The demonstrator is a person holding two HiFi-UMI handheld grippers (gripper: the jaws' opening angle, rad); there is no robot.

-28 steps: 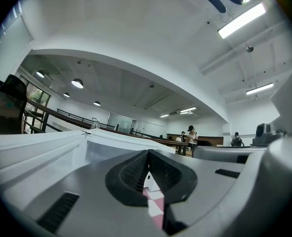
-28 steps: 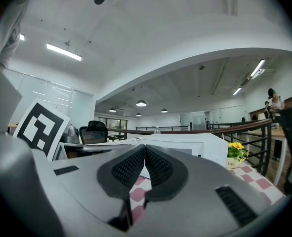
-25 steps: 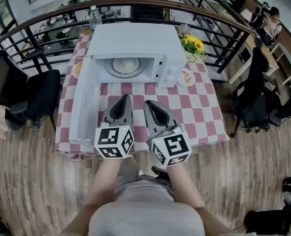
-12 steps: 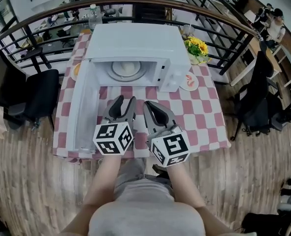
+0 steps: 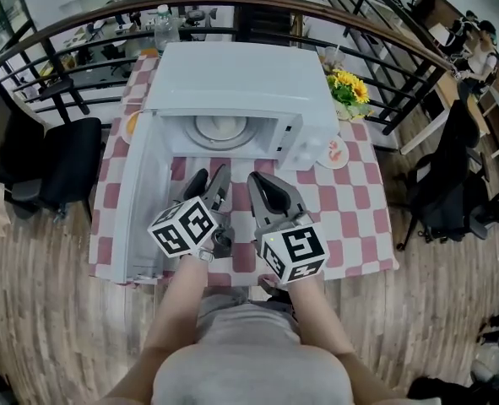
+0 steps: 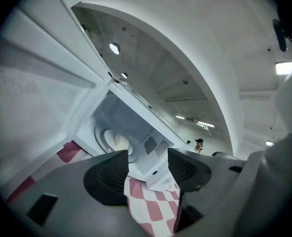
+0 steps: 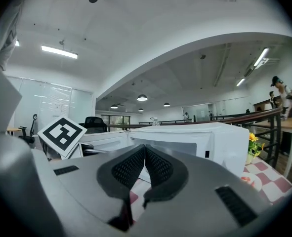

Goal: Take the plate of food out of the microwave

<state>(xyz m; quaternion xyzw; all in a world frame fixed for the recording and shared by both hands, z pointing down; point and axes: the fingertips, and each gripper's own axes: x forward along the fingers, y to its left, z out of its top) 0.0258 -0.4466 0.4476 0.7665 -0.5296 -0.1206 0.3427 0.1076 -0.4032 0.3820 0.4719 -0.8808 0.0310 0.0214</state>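
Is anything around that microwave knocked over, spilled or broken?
Nothing stands out. The door of the microwave hangs wide open, which fits the job. The plate of food sits inside, the flowers stand upright beside it, and the checked tablecloth shows no spill.

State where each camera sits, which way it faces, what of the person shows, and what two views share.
Head view: on the person's head, looking steeply down at the open microwave on the checkered table; forearms, left tool and right tool show.
Left gripper view: on the left tool, tilted, facing the plate in the cavity; its jaws, just opening, are apart, empty.
Right gripper view: on the right tool, facing the microwave's front; jaws shut, empty.
Shared: both gripper views show the microwave.
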